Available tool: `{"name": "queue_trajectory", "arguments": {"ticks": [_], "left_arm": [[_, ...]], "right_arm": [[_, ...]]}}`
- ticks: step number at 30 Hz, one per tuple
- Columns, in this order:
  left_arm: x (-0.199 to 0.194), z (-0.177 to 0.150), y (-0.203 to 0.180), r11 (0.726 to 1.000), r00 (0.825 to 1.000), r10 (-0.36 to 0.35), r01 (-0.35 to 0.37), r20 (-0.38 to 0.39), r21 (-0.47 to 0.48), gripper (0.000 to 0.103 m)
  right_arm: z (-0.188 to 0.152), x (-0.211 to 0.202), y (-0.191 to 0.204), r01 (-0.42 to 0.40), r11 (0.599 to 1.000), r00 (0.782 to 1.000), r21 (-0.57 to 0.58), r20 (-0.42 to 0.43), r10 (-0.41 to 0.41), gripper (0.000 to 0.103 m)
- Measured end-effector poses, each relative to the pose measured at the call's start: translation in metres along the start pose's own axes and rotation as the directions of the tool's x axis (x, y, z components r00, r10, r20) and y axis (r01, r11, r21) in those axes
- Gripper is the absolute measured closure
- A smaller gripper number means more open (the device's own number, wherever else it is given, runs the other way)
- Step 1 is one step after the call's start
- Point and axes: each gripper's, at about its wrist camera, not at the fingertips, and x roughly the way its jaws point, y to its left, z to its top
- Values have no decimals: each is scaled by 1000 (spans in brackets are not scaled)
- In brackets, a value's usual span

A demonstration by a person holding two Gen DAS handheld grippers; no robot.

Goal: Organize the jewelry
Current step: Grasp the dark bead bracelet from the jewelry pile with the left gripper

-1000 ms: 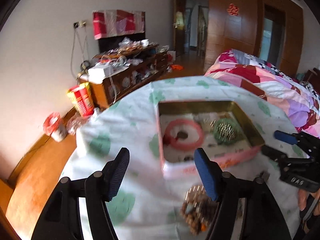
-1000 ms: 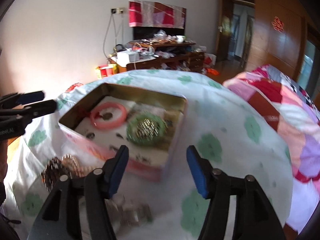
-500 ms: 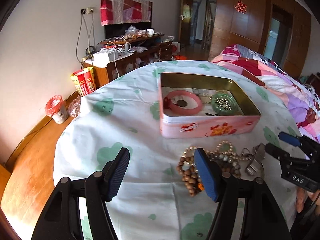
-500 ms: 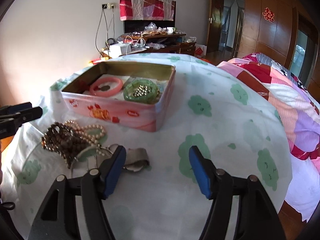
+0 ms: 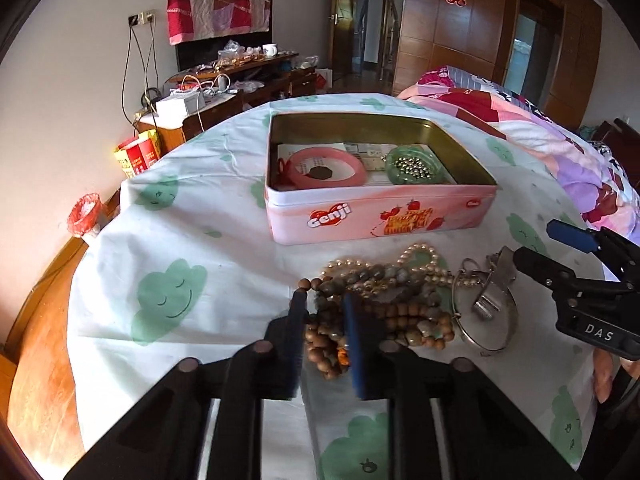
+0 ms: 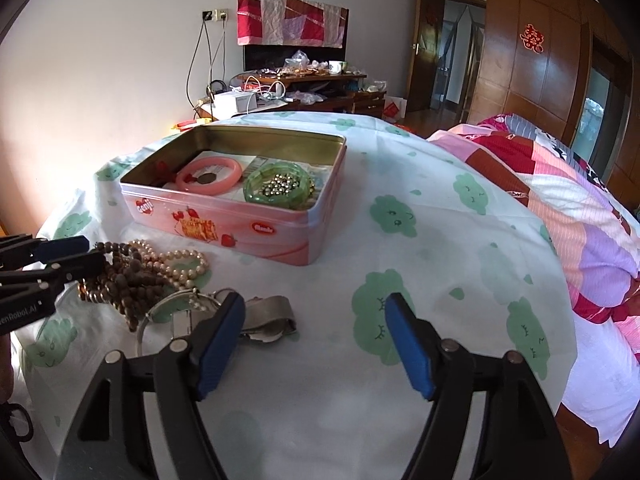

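Note:
A pile of jewelry lies on the cloud-print cloth in front of a pink tin (image 5: 376,216) (image 6: 240,224): brown wooden beads (image 5: 400,312) (image 6: 120,280), a pearl string (image 5: 420,250) (image 6: 180,260) and a metal-strap watch (image 5: 488,300) (image 6: 268,312). Inside the tin lie a pink bangle (image 5: 340,153) (image 6: 208,190) and a green bangle (image 5: 430,160) (image 6: 256,196). My left gripper (image 5: 325,300) (image 6: 86,254) is closing, its jaws narrow around the pile's near-left wooden beads. My right gripper (image 6: 315,300) (image 5: 538,242) is opening just right of the watch, nothing between its fingers.
A bed with a patchwork quilt (image 5: 520,120) runs along the right of the table. A cluttered wooden cabinet (image 5: 224,92) stands against the back wall. Left of the table's edge are wood floor (image 5: 36,320) and a small red-lined bin (image 5: 84,216).
The left gripper came down onto the bead pile and its jaws went from wide apart to narrow around the wooden beads. The right jaws spread a little wider.

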Motion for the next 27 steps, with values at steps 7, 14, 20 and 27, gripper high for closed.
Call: {"name": "queue_trajectory", "arguments": {"ticks": [7, 14, 20, 27], "left_arm": [[-14, 7, 1, 999, 999, -34, 35, 37, -5, 97], [-39, 21, 16, 998, 994, -34, 40, 105, -50, 97], [-47, 26, 25, 997, 991, -25, 34, 128, -67, 97], [-38, 23, 25, 997, 994, -32, 39, 108, -66, 97]], "right_arm": [[-1, 0, 2, 2, 1000, 1000, -8, -1, -2, 28], [-2, -1, -2, -16, 1000, 1000, 21, -2, 16, 28], [-1, 0, 2, -36, 999, 999, -6, -5, 36, 28], [2, 12, 6, -86, 996, 994, -32, -75, 84, 30]]}}
